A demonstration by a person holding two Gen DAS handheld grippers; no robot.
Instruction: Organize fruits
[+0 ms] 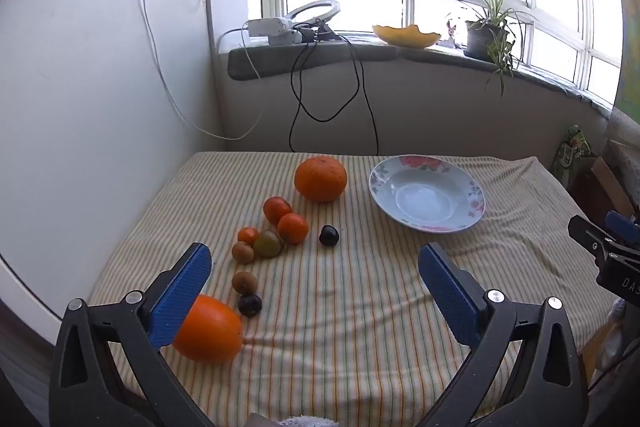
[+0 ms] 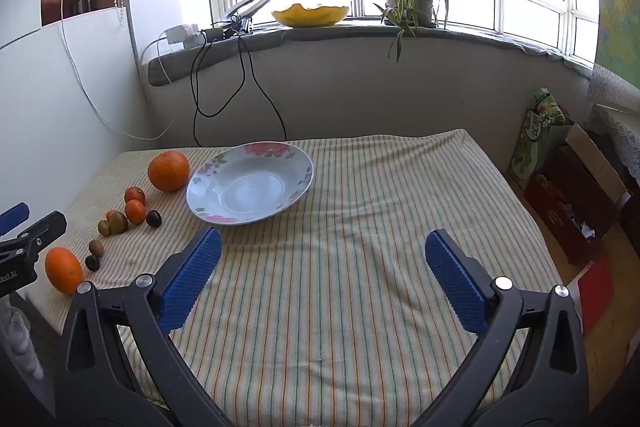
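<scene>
Orange fruit lies scattered on the striped cloth [image 1: 360,307]: a large orange [image 1: 320,179] just left of the empty floral plate [image 1: 476,193], small tangerines [image 1: 293,228], dark plums [image 1: 329,235] and kiwis [image 1: 244,282] in a cluster, and another orange [image 1: 208,334] beside your left gripper [image 1: 314,291]. Both it and the right gripper [image 2: 322,277] are spread wide, holding nothing. Start with that near orange, probably: centre it between the pads, close gently so it cannot roll, then set it low in the plate's well.
</scene>
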